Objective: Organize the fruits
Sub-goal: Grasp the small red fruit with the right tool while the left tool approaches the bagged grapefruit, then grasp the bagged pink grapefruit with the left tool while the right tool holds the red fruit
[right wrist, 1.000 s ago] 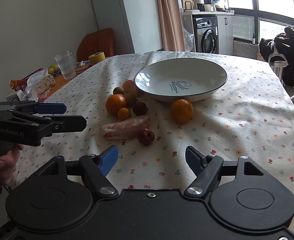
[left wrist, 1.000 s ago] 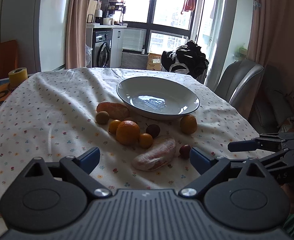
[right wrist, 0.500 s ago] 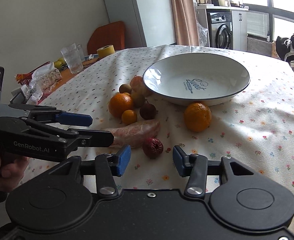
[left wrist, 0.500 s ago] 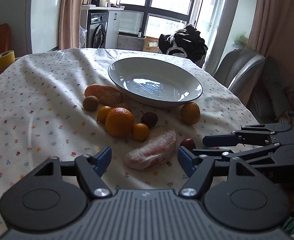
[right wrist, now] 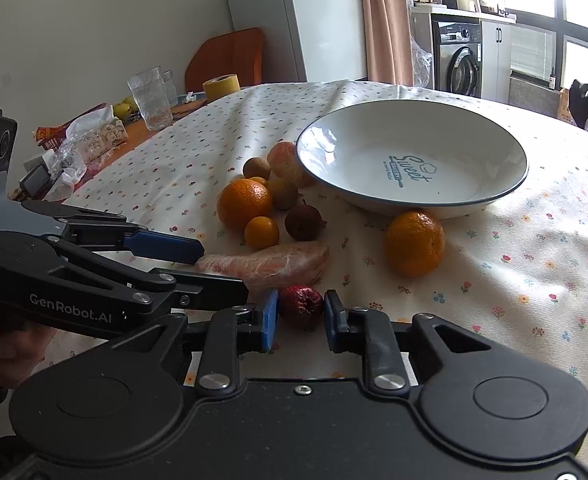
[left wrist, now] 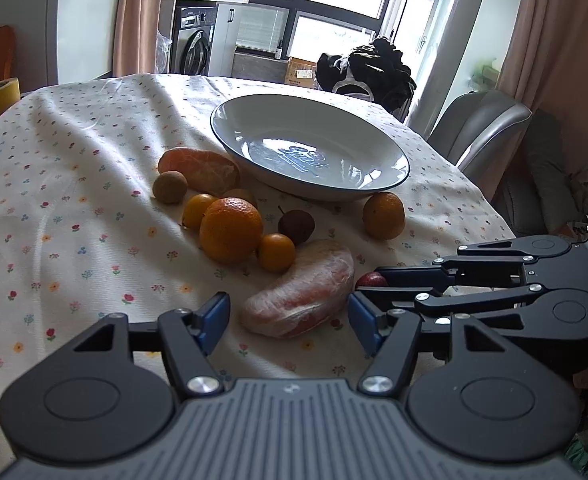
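My right gripper (right wrist: pixel 300 316) is shut on a small wrinkled red fruit (right wrist: pixel 301 305) that rests on the flowered cloth. My left gripper (left wrist: pixel 288 318) is open, its fingers on either side of a plastic-wrapped peeled citrus piece (left wrist: pixel 301 292). In the right wrist view the left gripper (right wrist: pixel 210 266) comes in from the left at that piece's (right wrist: pixel 278 262) near end. Further back lie a large orange (left wrist: pixel 230 228), two small kumquats (left wrist: pixel 276 252), a dark red fruit (left wrist: pixel 295 226), a brown round fruit (left wrist: pixel 169 187), another peeled piece (left wrist: pixel 202 168) and a mandarin (left wrist: pixel 383 216). The white plate (left wrist: pixel 403 168) holds nothing.
A yellow tape roll (right wrist: pixel 222 86), a glass (right wrist: pixel 150 98) and snack packets (right wrist: pixel 90 140) sit on bare wood past the cloth's left edge. A grey chair (left wrist: pixel 481 128) stands beyond the table's right edge. A hand (right wrist: pixel 10 344) holds the left gripper.
Both grippers moved forward and down to the fruit. The right fingers narrowed onto the small red fruit. The left fingers narrowed and now straddle the wrapped piece.
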A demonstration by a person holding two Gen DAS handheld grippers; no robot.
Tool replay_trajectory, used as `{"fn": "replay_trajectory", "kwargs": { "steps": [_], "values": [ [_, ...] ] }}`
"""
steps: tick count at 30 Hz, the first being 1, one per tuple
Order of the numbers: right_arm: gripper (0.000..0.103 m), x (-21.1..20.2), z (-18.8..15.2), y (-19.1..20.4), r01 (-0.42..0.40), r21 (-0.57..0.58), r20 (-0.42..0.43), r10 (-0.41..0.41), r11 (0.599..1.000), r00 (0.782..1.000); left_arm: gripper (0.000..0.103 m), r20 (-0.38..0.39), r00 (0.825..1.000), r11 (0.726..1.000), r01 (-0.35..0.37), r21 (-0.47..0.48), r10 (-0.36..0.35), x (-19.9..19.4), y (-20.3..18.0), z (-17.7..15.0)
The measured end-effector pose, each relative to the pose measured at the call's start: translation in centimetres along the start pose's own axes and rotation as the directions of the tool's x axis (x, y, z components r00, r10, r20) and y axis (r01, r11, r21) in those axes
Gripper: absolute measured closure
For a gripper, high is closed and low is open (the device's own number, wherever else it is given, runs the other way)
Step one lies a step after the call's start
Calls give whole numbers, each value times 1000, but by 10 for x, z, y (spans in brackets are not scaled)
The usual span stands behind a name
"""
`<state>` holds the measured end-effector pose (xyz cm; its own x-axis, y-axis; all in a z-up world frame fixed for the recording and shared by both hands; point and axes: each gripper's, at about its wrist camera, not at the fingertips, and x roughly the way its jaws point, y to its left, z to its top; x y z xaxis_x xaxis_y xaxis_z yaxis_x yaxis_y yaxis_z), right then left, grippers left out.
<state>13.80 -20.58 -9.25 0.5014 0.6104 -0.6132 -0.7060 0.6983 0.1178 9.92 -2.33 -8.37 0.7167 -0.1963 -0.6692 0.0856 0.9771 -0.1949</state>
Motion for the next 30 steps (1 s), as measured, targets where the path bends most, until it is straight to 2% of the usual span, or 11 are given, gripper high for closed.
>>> {"fn": "replay_trajectory", "kwargs": {
  "steps": [9, 18, 30],
  "values": [
    [80, -11, -2, -7, 34, 3, 8, -34, 999, 999, 39, 7, 1000, 1000, 2, 18, -2, 7, -5, 0],
    [80, -20, -6, -16, 53, 21, 34, -53, 998, 998, 39, 7, 999, 994, -47, 101, 47, 12, -17, -1],
    [80, -26, -13, -23, 74, 43, 45, -76, 996, 996, 39, 12, 997, 978, -73, 197, 73, 26, -32, 3]
  ]
}}
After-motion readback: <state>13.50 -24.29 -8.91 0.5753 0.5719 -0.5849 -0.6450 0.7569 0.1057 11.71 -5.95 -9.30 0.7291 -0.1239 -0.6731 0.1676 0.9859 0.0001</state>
